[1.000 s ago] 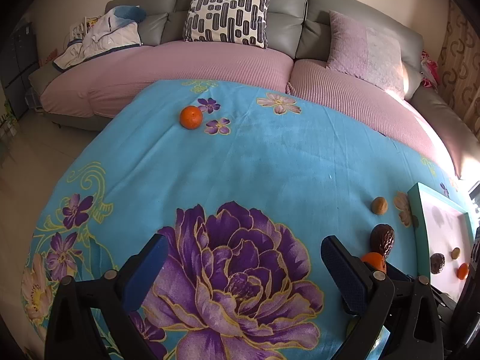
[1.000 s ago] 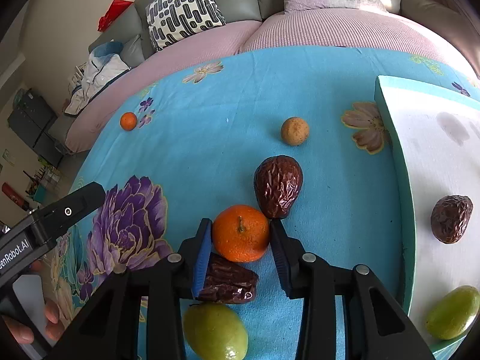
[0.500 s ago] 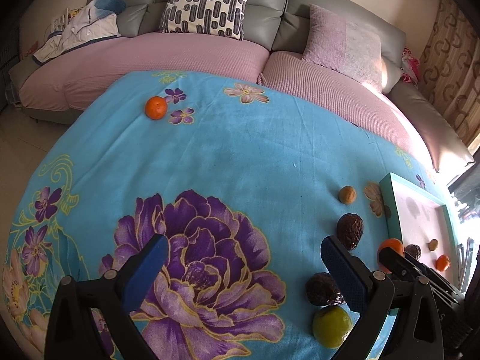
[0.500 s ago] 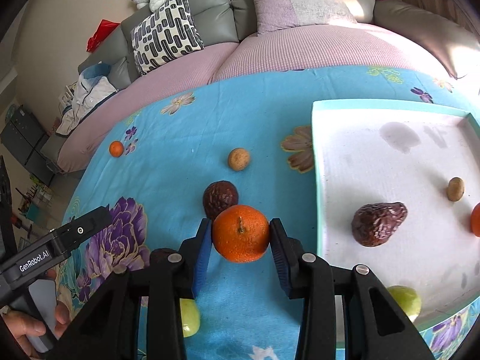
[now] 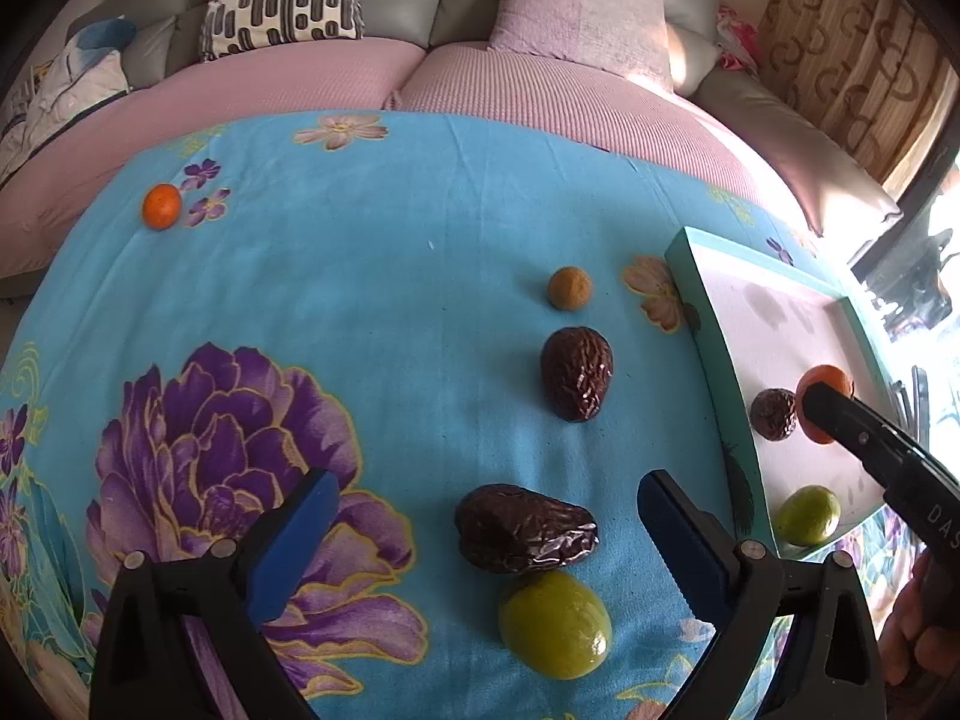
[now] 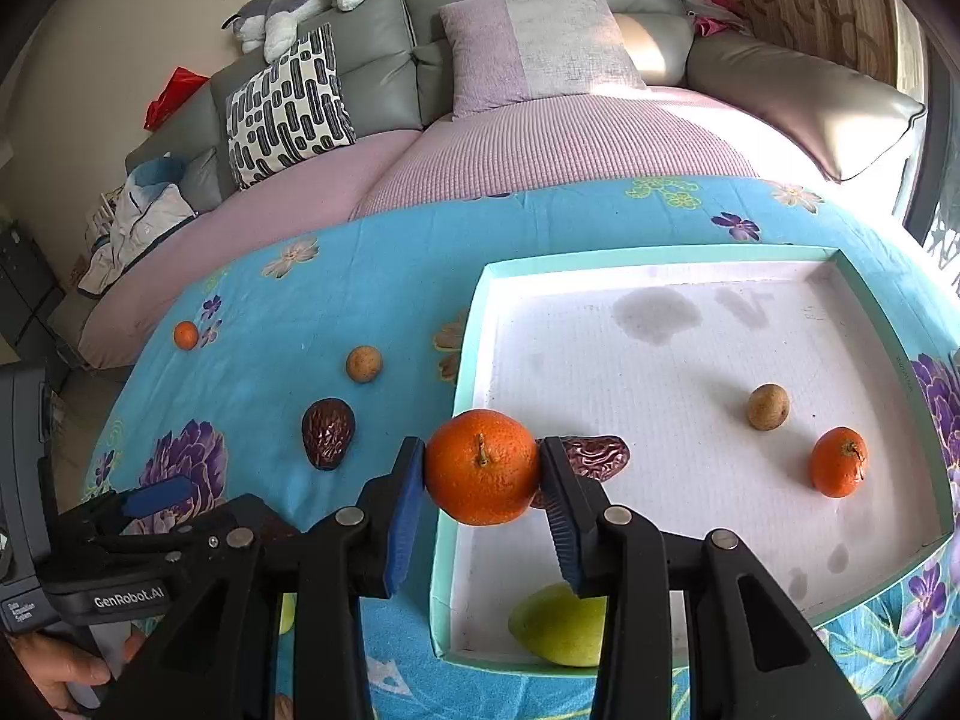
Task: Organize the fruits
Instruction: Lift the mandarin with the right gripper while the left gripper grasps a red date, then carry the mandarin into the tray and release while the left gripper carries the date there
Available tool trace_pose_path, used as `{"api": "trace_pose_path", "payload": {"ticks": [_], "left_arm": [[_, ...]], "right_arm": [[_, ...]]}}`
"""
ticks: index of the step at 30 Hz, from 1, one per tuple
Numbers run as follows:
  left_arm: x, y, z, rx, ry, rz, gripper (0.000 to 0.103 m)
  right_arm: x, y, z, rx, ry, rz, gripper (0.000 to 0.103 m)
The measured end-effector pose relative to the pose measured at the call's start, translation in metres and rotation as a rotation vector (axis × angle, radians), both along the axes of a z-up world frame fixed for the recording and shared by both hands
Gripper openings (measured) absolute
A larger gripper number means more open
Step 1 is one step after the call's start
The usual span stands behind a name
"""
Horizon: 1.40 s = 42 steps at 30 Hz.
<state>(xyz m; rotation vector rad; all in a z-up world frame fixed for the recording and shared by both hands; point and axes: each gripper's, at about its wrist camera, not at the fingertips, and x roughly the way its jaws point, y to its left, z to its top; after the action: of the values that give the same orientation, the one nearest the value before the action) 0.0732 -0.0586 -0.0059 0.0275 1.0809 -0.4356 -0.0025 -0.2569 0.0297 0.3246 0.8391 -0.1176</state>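
Observation:
My right gripper (image 6: 483, 474) is shut on a large tangerine (image 6: 483, 468), held above the left edge of the teal-rimmed white tray (image 6: 474, 324). Inside the tray lie a second tangerine (image 6: 839, 461), a small tan fruit (image 6: 768, 407), a dark date (image 6: 594, 456) partly hidden behind the fingers, and a green fruit (image 6: 558, 624). My left gripper (image 5: 489, 492) is open and low over the cloth. A dark date (image 5: 525, 531) and a green fruit (image 5: 555, 624) sit between its fingers. Beyond them are a wrinkled dark fruit (image 5: 577, 373) and a tan ball (image 5: 569, 288).
A small tangerine (image 5: 161, 207) lies far left on the blue flowered cloth (image 5: 360, 300). A sofa with cushions (image 6: 288, 114) curves behind the table. A hand (image 6: 54, 666) holds the left gripper's handle at lower left in the right wrist view.
My right gripper lifted the large tangerine off the cloth and carried it right, over the tray's left edge. My left gripper swung right, bringing the date and green fruit between its fingers.

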Motion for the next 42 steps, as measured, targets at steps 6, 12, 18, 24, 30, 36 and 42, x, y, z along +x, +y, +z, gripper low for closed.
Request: {"api": "trace_pose_path", "payload": {"ticks": [6, 12, 18, 24, 30, 36, 42], "left_arm": [[-0.007, -0.022, -0.009, 0.036, 0.021, -0.081, 0.096], [-0.008, -0.03, -0.021, 0.108, 0.038, -0.096, 0.079], [-0.006, -0.022, -0.02, 0.098, 0.032, -0.082, 0.061], [-0.009, -0.013, 0.0, 0.052, -0.029, -0.052, 0.061], [-0.015, -0.021, 0.022, -0.014, -0.098, -0.05, 0.06], [-0.029, -0.056, 0.033, -0.061, -0.154, -0.144, 0.061], [-0.045, -0.104, 0.039, -0.076, -0.214, -0.276, 0.06]], "right_arm": [[-0.005, -0.005, 0.006, -0.005, -0.014, -0.008, 0.04], [-0.007, -0.006, 0.006, -0.002, -0.014, -0.01, 0.04], [-0.01, -0.011, 0.008, 0.005, -0.016, -0.02, 0.04], [-0.011, -0.017, 0.008, 0.01, -0.014, -0.033, 0.04], [-0.017, -0.039, 0.006, 0.003, 0.015, -0.104, 0.04], [-0.038, -0.088, 0.008, 0.008, 0.027, -0.241, 0.04], [-0.068, -0.14, 0.013, -0.018, 0.029, -0.394, 0.04]]}}
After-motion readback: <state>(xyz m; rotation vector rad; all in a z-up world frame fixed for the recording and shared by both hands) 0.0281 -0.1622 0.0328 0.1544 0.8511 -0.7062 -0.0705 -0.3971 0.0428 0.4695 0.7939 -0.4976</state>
